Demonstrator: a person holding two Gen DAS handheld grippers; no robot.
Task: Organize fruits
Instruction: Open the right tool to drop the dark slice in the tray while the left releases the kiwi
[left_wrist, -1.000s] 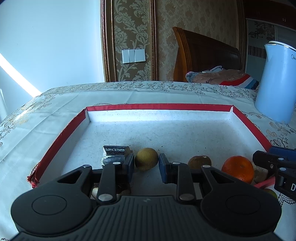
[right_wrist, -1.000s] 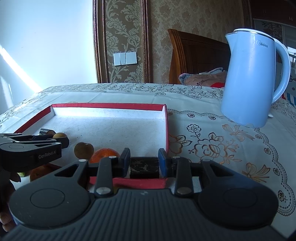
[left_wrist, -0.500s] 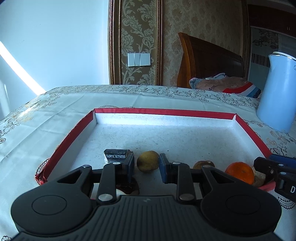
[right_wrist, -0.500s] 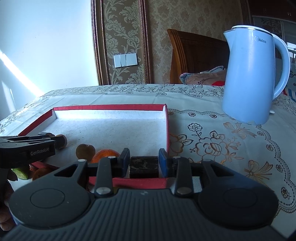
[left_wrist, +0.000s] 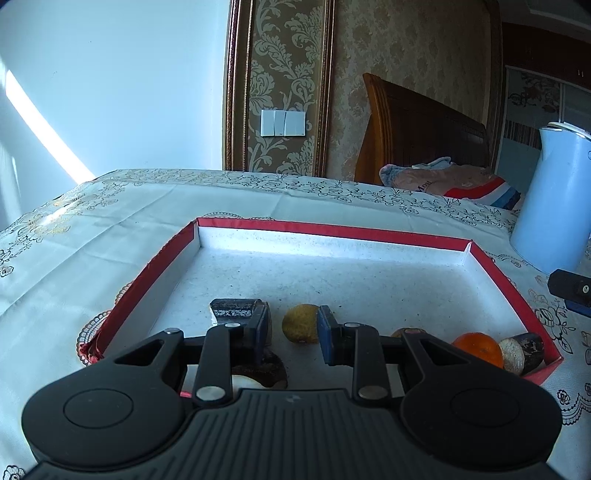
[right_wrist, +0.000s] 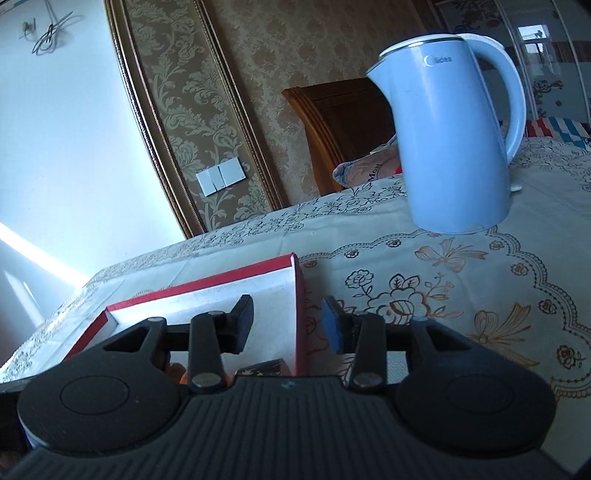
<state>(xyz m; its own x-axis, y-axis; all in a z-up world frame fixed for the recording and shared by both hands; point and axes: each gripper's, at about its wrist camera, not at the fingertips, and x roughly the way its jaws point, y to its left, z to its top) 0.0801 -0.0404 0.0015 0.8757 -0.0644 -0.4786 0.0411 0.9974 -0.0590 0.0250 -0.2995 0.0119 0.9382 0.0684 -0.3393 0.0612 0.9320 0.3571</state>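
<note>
A red-rimmed white tray (left_wrist: 332, 230) lies on the tablecloth. In the left wrist view my left gripper (left_wrist: 291, 326) is open above the tray's near side; a yellow-brown round fruit (left_wrist: 301, 328) lies between and beyond its fingers. A dark cut piece (left_wrist: 234, 312) lies by the left finger. An orange (left_wrist: 478, 347) and a dark cut piece (left_wrist: 522, 352) lie in the tray's near right corner. My right gripper (right_wrist: 288, 328) is open and empty, raised and tilted over the tray's right wall (right_wrist: 297, 314). A dark piece (right_wrist: 262, 369) shows just below it.
A light blue electric kettle (right_wrist: 454, 147) stands on the tablecloth right of the tray, also in the left wrist view (left_wrist: 554, 199). A wooden headboard (left_wrist: 417, 129) and folded bedding (left_wrist: 454, 184) lie behind the table. The table's left edge falls off near the wall.
My right gripper has opened, let go of the dark piece, and lifted and tilted away from the tray corner. My left gripper has pulled back and risen a little.
</note>
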